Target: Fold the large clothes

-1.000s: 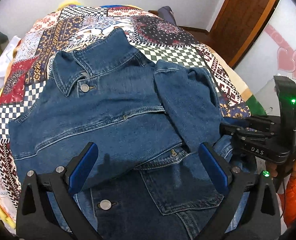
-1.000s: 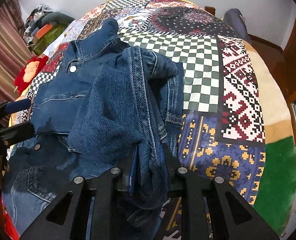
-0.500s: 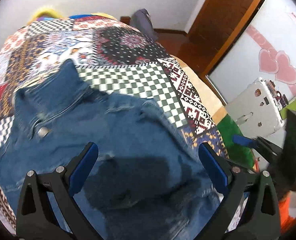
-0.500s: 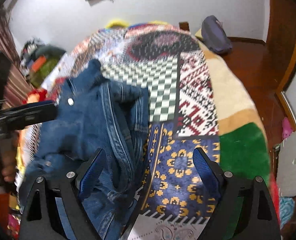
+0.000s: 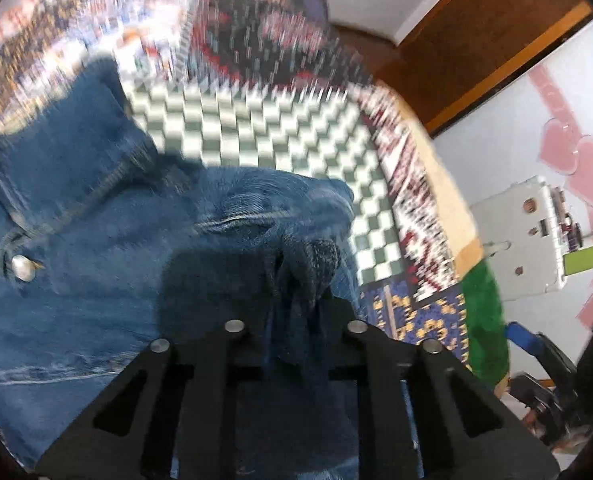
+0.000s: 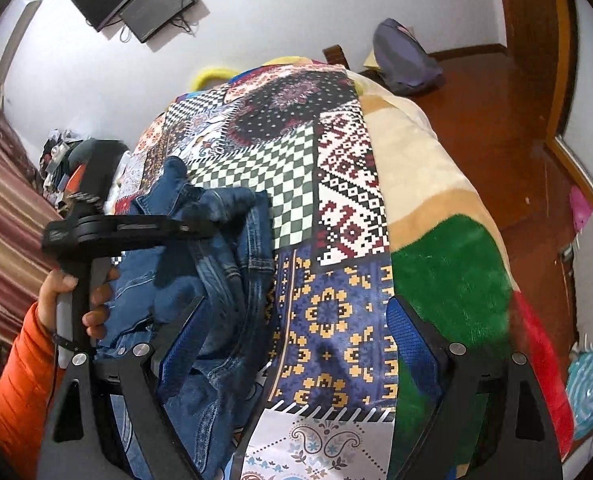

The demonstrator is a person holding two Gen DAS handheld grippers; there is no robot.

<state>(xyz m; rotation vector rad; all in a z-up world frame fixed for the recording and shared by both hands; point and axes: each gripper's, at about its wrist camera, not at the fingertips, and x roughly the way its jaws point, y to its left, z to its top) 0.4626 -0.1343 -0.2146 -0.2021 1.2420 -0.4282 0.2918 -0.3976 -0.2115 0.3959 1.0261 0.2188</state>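
Denim jacket [image 5: 96, 240] bunched in left tool [image 5: 296, 312], just closed; right tool [image 6: 296, 320] spread over quilt [image 6: 336, 200].

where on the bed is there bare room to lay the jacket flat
Free: the checkered and patterned quilt right of the denim jacket, out to the beige and green blanket edge. Crowded: the bed's left side, under the jacket and left gripper.

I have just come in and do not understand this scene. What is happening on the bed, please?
A person is folding a blue denim jacket spread on a patchwork-covered bed, with a handheld claw in each hand. The left claw has just closed and is pinching a bunched fold of the denim at the jacket's right side. The right claw stands open, holding nothing, over the blanket beside the jacket.
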